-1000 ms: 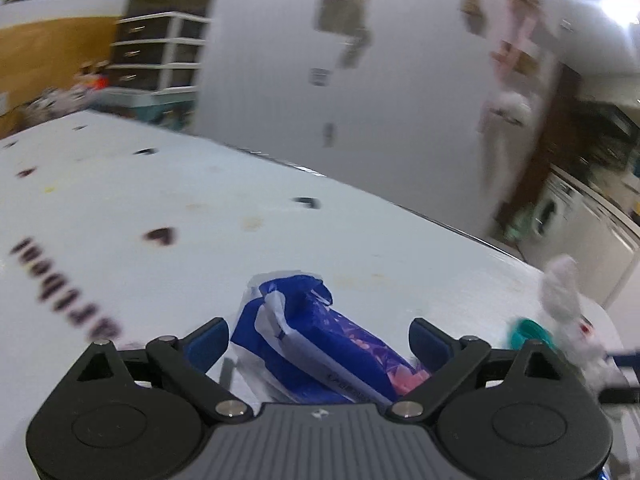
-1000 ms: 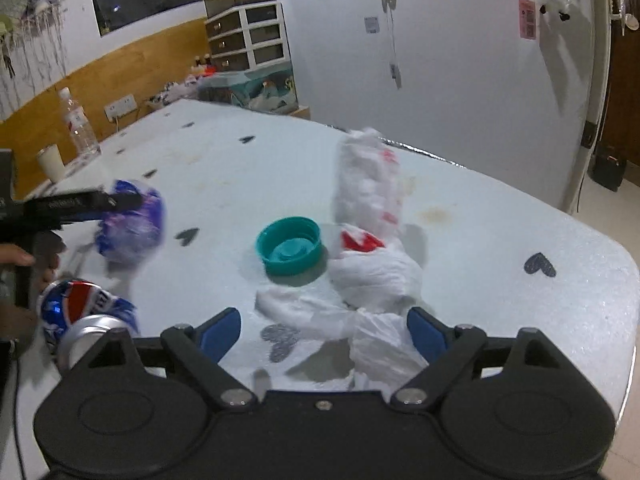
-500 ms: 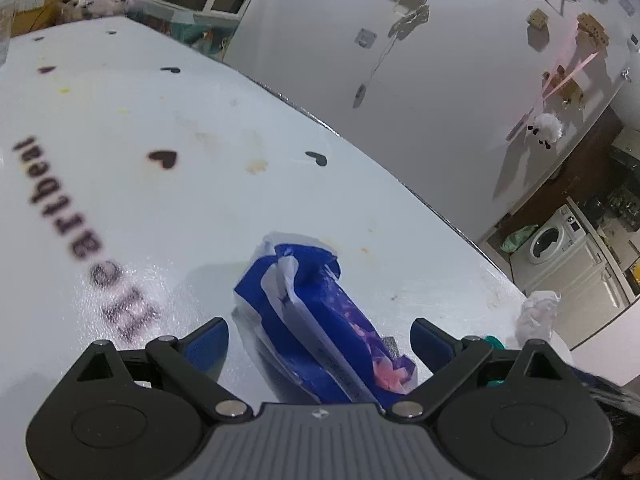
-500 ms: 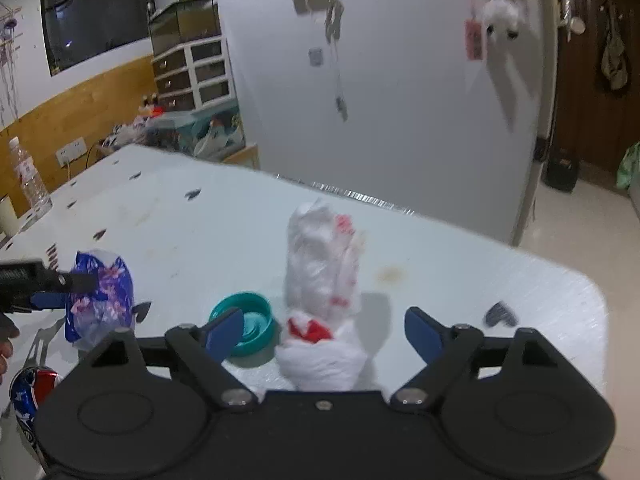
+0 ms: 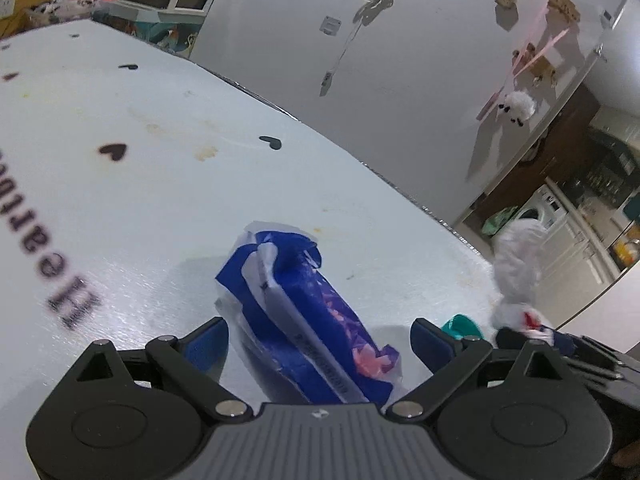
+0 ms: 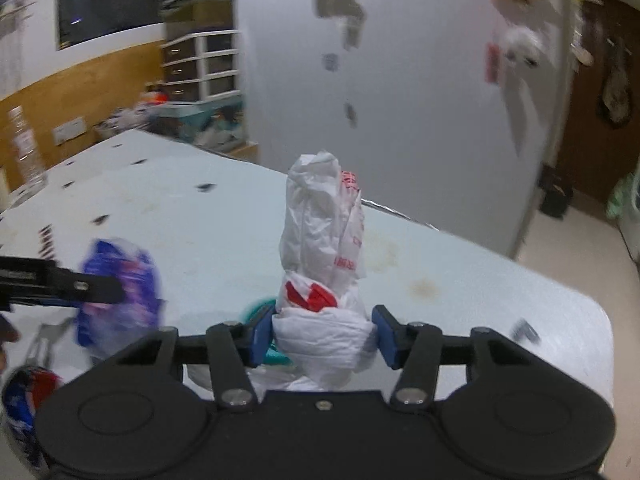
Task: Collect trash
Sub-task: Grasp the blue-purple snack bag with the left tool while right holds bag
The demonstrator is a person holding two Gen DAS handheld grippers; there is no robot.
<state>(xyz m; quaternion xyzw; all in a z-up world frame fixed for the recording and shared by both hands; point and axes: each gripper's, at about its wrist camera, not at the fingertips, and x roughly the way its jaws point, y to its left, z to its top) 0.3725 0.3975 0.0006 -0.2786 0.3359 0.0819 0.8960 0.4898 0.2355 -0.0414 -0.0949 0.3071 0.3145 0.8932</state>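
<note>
A blue and purple plastic wrapper [image 5: 304, 300] lies on the white table [image 5: 160, 184] between the jaws of my left gripper [image 5: 320, 344], which is open with its pads clear of it. A white plastic bag with red print [image 6: 320, 240] stands upright between the blue pads of my right gripper [image 6: 323, 334]. Those jaws are closing and both pads touch the bag's bunched lower part. A teal lid [image 6: 256, 312] lies just behind the right gripper's left pad. In the right wrist view the wrapper [image 6: 120, 292] appears at the left, blurred.
A crushed soda can [image 6: 24, 396] lies at the lower left near a hand. The table's rounded far corner [image 6: 580, 312] drops off to the floor on the right. A grey wall panel stands behind the table. Black heart marks dot the tabletop.
My right gripper's jaws have drawn in from wide apart onto the white bag, which now stands taller in the middle. The left view has rolled; the wrapper stays between its open jaws.
</note>
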